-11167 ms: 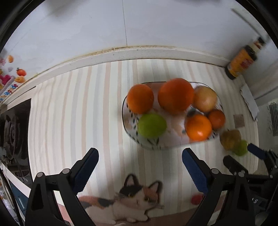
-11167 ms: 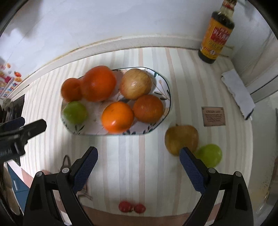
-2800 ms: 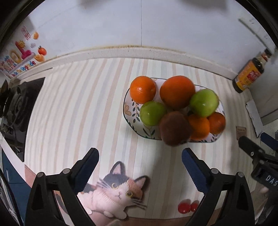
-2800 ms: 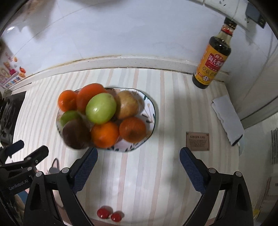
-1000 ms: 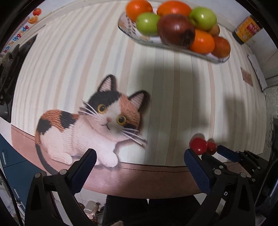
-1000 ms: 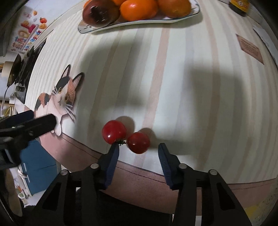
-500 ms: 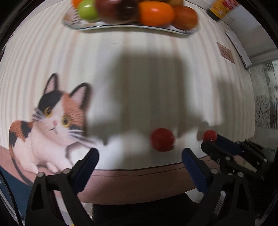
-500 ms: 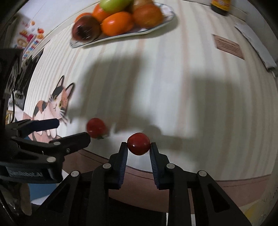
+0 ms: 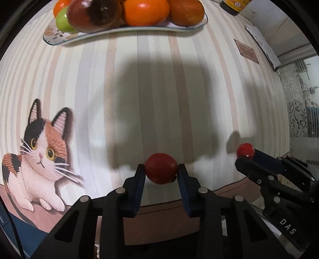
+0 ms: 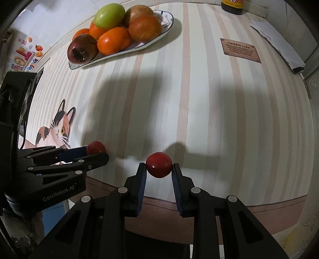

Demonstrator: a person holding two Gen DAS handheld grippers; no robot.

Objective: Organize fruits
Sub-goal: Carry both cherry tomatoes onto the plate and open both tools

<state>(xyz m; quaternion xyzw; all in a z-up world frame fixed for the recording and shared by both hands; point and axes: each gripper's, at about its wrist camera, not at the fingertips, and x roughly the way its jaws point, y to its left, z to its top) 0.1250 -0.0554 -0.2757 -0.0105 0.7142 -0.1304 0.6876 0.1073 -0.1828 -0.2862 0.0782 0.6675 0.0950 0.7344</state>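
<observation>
My left gripper point(image 9: 161, 171) points down near the table's front edge. Its jaws are closing on a red cherry tomato point(image 9: 160, 167), and both pads touch its sides. To the right, my right gripper point(image 10: 159, 167) is shut on a second cherry tomato point(image 10: 159, 163), held a little above the striped mat. Each wrist view shows the other gripper with its tomato: the right gripper point(image 9: 246, 155) and the left gripper point(image 10: 97, 153). At the far side, a patterned plate point(image 10: 167, 21) holds oranges, green apples and a dark red-brown fruit point(image 10: 82, 51).
A cat picture point(image 9: 43, 143) is printed on the mat at the left. A dark sauce bottle point(image 10: 232, 6), a brown label point(image 10: 240, 49) and a white cloth point(image 10: 277, 45) lie at the far right. The brown table edge point(image 9: 159, 209) runs just below both grippers.
My left gripper's jaws went from wide open to closed around the tomato on the mat. The right gripper closed on the other tomato and carried it off to the right.
</observation>
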